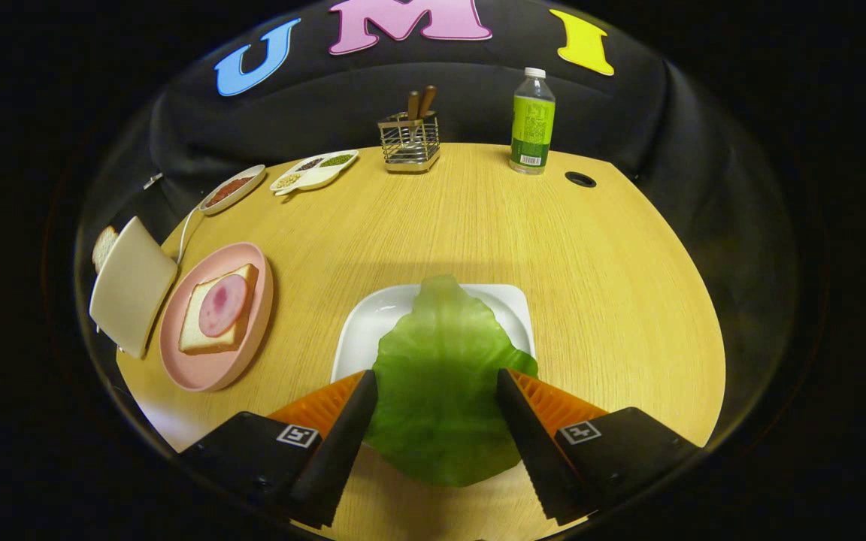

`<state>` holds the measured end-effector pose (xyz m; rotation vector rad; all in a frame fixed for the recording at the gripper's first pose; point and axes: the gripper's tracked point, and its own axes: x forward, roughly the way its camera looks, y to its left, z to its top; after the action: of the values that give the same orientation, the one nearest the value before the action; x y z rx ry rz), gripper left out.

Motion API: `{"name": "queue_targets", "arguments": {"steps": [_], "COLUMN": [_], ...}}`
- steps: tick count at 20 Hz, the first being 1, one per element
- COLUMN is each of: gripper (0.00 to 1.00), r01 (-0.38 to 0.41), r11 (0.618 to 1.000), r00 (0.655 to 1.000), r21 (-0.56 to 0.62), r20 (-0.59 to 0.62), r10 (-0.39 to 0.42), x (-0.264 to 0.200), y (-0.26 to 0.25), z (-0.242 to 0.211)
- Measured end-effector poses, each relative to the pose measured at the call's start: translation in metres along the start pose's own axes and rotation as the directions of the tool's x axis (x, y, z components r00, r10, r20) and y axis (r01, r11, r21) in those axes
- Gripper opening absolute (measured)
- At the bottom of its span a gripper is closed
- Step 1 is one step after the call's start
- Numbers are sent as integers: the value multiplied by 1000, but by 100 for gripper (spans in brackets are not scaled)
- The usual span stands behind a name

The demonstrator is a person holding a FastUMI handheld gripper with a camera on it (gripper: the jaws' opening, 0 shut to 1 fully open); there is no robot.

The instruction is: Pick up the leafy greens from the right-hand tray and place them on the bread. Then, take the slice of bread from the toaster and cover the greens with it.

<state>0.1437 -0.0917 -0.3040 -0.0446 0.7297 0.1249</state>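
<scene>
A broad green leaf (440,376) lies on the square white tray (373,315), its near end reaching past the tray's front edge. My gripper (437,374) is open, its two black fingers (350,428) standing on either side of the leaf, close to its edges. To the left of the tray, a pink plate (207,379) holds a slice of bread (196,330) topped with a round pink slice of ham (222,304). Left of the plate stands a cream toaster (131,285) with a slice of bread (104,246) sticking out of its far end.
At the back of the round wooden table (613,285) stand a green-labelled bottle (532,120), a wire holder with wooden handles (410,143), a divided dish of grains (314,170) and a small oval dish (231,188). A cable hole (580,179) sits near the bottle.
</scene>
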Motion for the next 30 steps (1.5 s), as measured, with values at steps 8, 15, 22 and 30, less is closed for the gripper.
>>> {"name": "queue_targets", "arguments": {"steps": [8, 15, 22, 30], "gripper": [57, 18, 5, 5], "r01": [42, 11, -77, -74], "r11": [996, 988, 997, 997], "r00": [999, 1000, 996, 997], "r21": [-84, -155, 16, 4], "r20": [-4, 17, -50, 19], "r10": [-42, -8, 77, 74], "x": [3, 1, -4, -34], "y": [-12, 6, 5, 23], "z": [-3, -7, 2, 40]}}
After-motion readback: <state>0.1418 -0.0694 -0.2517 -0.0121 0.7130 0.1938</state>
